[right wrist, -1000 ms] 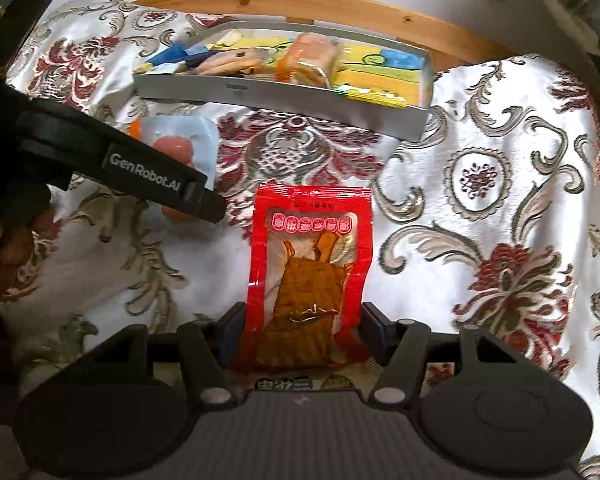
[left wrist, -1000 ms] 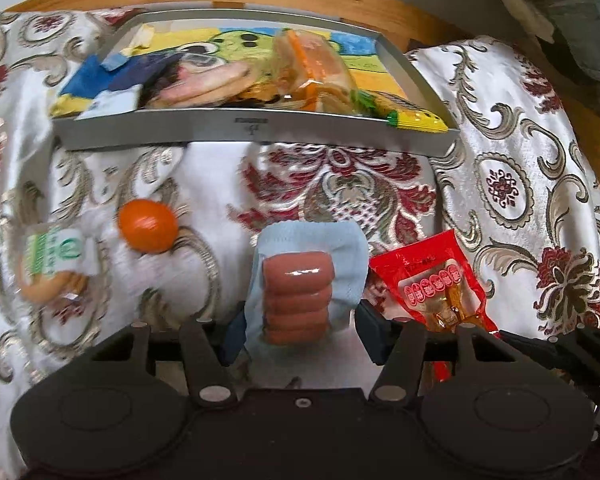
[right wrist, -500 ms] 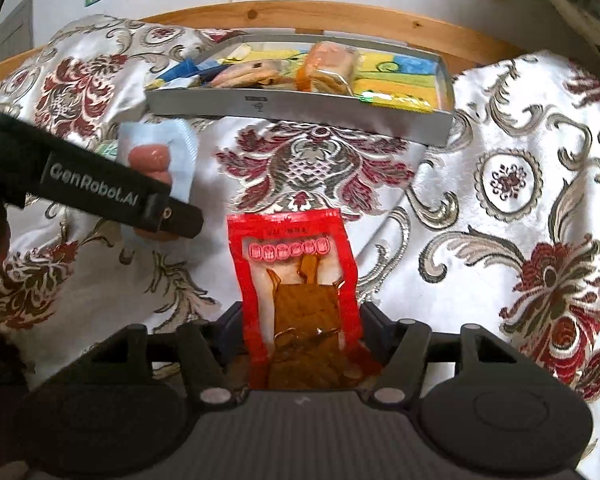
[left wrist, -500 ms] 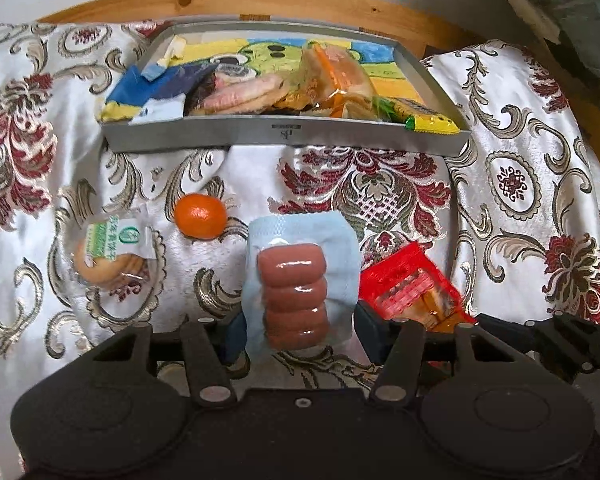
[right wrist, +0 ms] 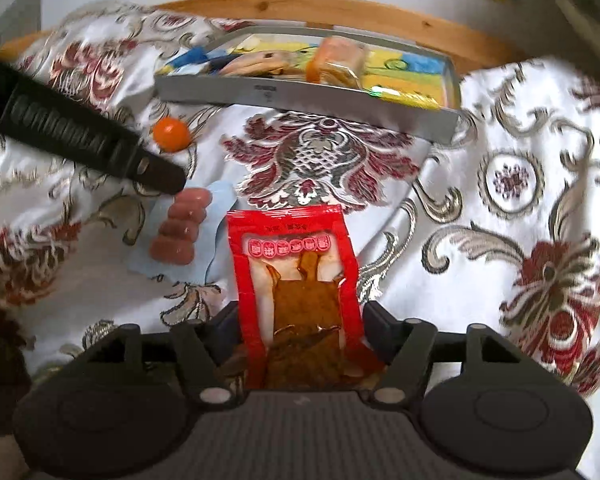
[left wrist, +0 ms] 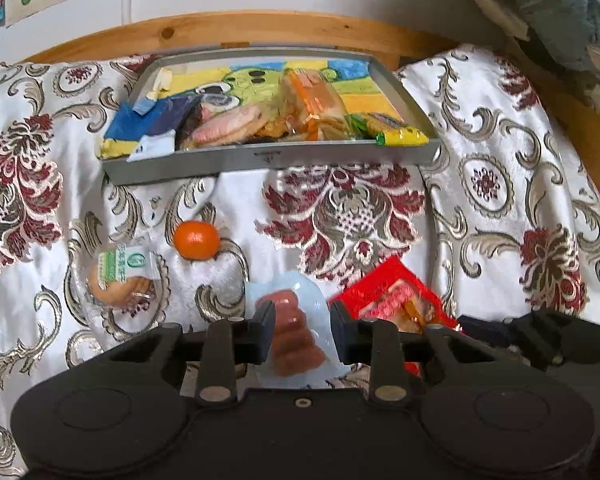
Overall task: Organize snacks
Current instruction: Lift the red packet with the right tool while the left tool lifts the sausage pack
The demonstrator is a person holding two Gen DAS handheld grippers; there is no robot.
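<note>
- Between the fingers of the left gripper (left wrist: 299, 330) sits the sausage pack (left wrist: 294, 334), a pale blue pouch with pink sausages stacked in a row; the two pads stand just beside its edges, and I cannot tell whether they pinch it or merely flank it.
- From the right wrist view that same pack (right wrist: 180, 232) lies tilted against the patterned cloth (right wrist: 500, 200), one black finger of the left gripper over its top end.
- The right gripper (right wrist: 300, 330) has closed on the red snack packet (right wrist: 296, 280) (brown pieces show through its clear window), which sticks out forward past the fingertips.
- Farther off, the grey tray (left wrist: 268, 158) rests on the cloth near the wooden headboard (left wrist: 240, 28), already holding several wrapped snacks.
- An orange (left wrist: 197, 240) and a wrapped round cake (left wrist: 122, 278) lie on the cloth, left of the left gripper, apart from both tools.
</note>
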